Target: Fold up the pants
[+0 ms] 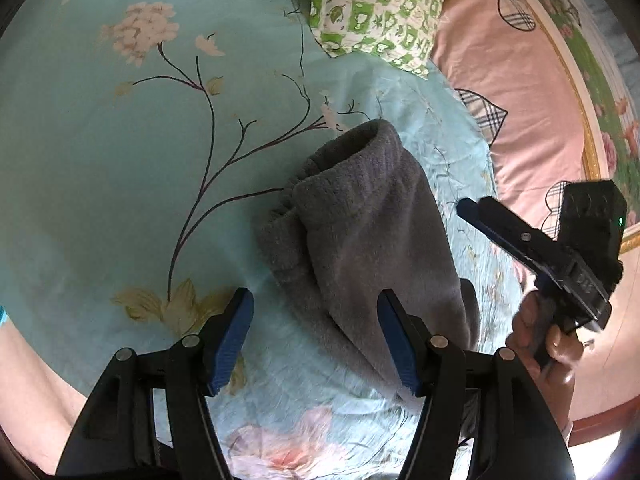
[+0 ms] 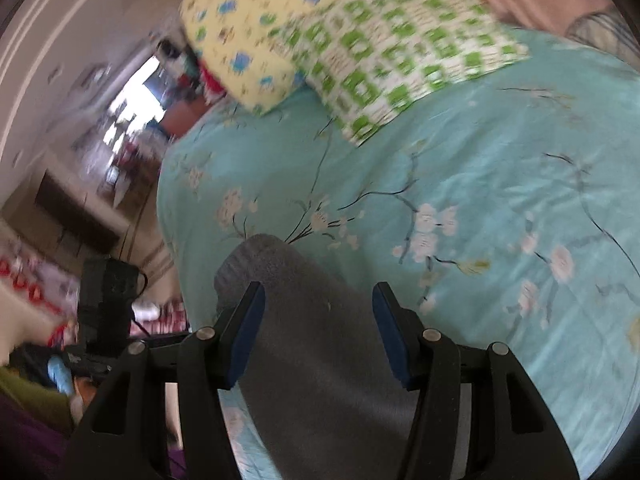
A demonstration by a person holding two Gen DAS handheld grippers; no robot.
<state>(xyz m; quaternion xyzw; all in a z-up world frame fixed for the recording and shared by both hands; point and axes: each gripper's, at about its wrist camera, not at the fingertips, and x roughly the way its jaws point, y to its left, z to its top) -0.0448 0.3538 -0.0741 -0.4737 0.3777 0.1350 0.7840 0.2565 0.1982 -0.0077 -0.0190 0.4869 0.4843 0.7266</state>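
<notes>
Two sets of jaws hang over the bed, both standing apart with nothing clamped between them. The left gripper (image 1: 316,340) has its blue pads spread wide; its right-hand pad overlaps the near flank of the gray pants (image 1: 360,232), though whether it touches the fleece I cannot tell, and its other pad hangs over bare sheet. The right gripper (image 2: 318,332) is parted too, a little less so by the look of it, and the gray fleece fills the gap between its pads in its own blurred view without either pad pressing on it.

Now the relation that counts: the pants lie already doubled over in a long bundle, long axis running away from the left gripper, gathered waistband end farthest out. In the left view the right gripper sits just off the bundle's right edge, held in a hand (image 1: 544,344). My read is that both are close enough, the left squarely at the near end, so a fold along that axis would lift the near end toward the waistband.

Beyond the pants, the teal floral bedsheet (image 1: 120,160) spreads out wrinkled. Past the far end of the pants lies a green-checked pillow (image 1: 376,4), with a yellow pillow (image 2: 236,40) beside it and a pink quilt (image 1: 512,92) to the pants' right. Off the bed's left side the room is cluttered and blurred.
</notes>
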